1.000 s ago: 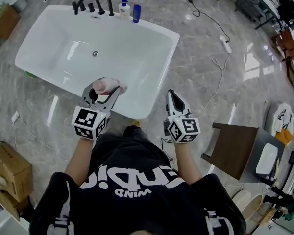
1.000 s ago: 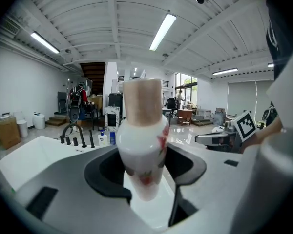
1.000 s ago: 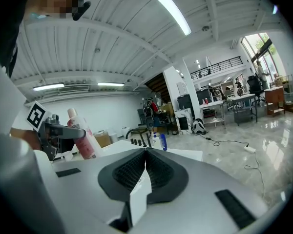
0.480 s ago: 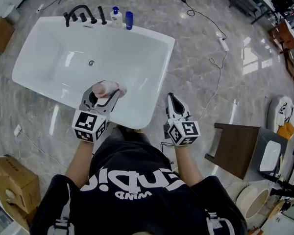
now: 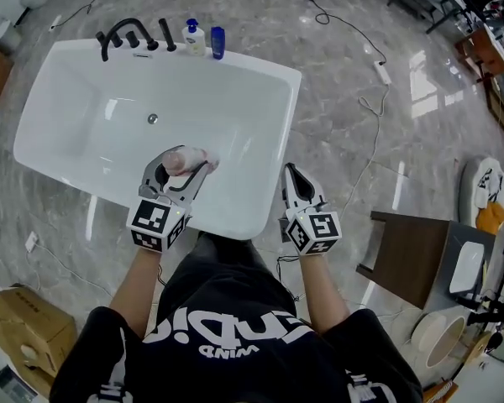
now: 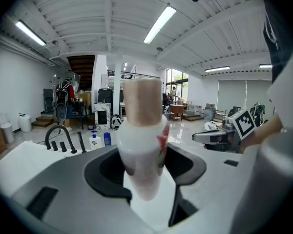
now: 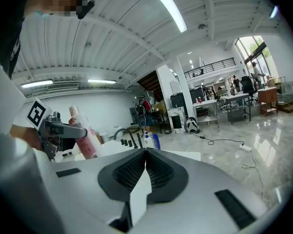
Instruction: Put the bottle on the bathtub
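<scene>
Bottle look: the bottle (image 6: 141,145) is seen with a white, rounded body bearing a red-pink print on one side, topped by a wide tan cylindrical cap.
Bottle axis: the long axis is kept roughly upright, cap uppermost; a slight lean is seen in the right gripper view (image 7: 83,133).
Bottle place: the bottle (image 5: 181,159) is held over the bathtub (image 5: 235,222), just inside its near rim and toward the near right corner; contact with the rim cannot be made out.
Left gripper: the left gripper (image 5: 183,168) is closed across the bottle's body, one jaw on each side, with the cap well clear above them.
Right gripper: the right gripper (image 5: 294,175) is held just off the bathtub's near right corner, over the floor; its jaws are pressed together with nothing between them (image 7: 145,152).
Far rim: a black faucet (image 5: 122,34), a white pump bottle (image 5: 192,38) and a blue bottle (image 5: 217,42) are set together on the far rim.
</scene>
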The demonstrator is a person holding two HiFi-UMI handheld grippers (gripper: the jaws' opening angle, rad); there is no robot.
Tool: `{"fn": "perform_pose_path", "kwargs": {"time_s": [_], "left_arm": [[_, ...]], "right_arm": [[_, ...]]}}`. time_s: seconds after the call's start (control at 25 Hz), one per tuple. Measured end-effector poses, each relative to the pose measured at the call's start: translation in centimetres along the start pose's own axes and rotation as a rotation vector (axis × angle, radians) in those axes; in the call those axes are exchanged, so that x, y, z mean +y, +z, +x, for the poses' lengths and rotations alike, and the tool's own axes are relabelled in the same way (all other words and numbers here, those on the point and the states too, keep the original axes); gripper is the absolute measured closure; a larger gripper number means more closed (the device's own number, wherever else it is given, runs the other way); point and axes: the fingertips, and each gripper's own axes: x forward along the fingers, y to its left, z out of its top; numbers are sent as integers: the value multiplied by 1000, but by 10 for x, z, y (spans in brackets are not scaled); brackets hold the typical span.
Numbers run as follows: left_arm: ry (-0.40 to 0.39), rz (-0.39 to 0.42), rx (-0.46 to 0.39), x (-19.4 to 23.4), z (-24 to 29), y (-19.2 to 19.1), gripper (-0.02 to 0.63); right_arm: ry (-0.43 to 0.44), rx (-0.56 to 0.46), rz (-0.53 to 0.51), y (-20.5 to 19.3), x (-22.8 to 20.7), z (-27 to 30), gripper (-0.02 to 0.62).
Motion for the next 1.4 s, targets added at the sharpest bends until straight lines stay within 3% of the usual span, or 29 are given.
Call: {"fn": "perform_pose_path", "kwargs": {"time_s": [0.44, 1.0, 1.2, 1.4], "left_arm": [[-28, 19, 12, 53, 69, -35, 374], [-75, 34, 15, 85, 152, -93, 374], [-67, -22, 42, 96, 177, -109, 374], [-96, 25, -14, 109, 212, -101, 374]], "right_arm": [[-3, 0, -12, -28, -11, 78, 572], [1, -15, -24, -82, -39, 148, 572], [3, -24, -47, -88, -49, 167, 571], [-18, -48, -21, -95, -66, 187, 571]]}}
